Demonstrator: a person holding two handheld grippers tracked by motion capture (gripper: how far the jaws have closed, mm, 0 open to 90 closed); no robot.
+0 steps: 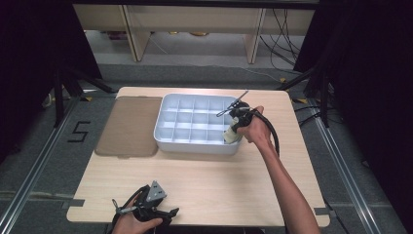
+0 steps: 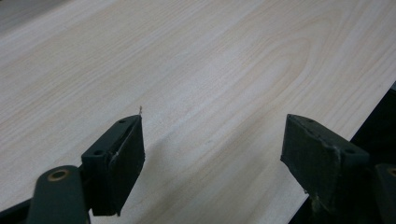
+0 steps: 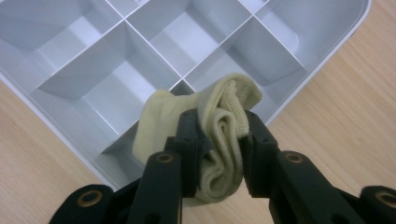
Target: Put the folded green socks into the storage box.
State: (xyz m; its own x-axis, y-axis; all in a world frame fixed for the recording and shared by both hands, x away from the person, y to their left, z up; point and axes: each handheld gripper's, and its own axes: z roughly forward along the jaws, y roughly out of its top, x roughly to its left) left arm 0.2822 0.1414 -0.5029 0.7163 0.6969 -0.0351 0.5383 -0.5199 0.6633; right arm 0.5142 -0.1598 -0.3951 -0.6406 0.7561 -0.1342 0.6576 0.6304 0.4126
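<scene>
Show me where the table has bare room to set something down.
Free: the wide wooden strip between the white plastic compartment tray and the near edge, bordered by the left tongs at the front. Crowded: the far half, with the brown flat lid beside the tray and the right tongs holding a cream sock.

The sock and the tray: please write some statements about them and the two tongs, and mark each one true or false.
1. The right tongs are shut on a folded cream sock. True.
2. The sock hangs above the middle of the brown mat. False: it is over the near right corner of the white tray.
3. The tray is divided into many compartments. True.
4. Several compartments already hold socks. False: those in view are empty.
5. The left tongs are open over the bare table. True.
6. The left tongs grip a pen. False: nothing is between them.
</scene>
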